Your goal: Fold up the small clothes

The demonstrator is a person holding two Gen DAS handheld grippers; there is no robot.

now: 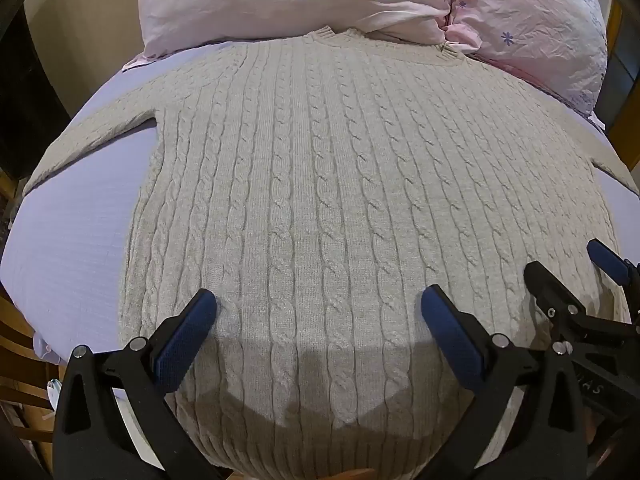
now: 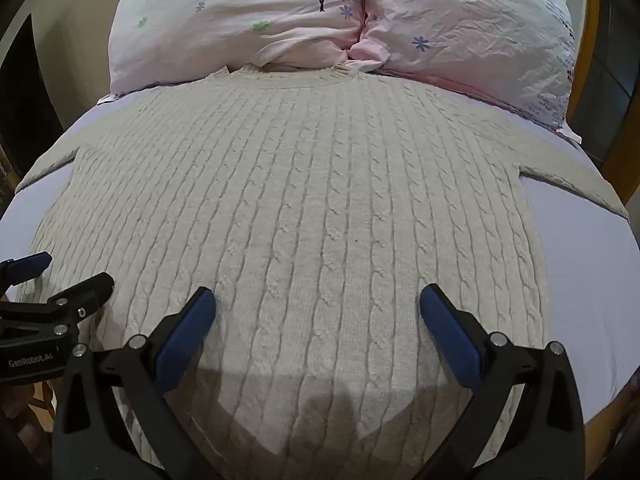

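On lilac sheet [image 1: 80, 208], flat cable-knit sweater [image 1: 320, 184], "GenRobot.AI" left tongs [image 2: 30, 276] spread.

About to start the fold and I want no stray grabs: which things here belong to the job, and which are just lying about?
Belongs to the job:
- cream cable-knit sweater, spread flat
- left gripper, open above it
- right gripper, open above it

Just lying about:
- pink floral pillows, at the collar end
- pale lavender bedsheet, under the sweater
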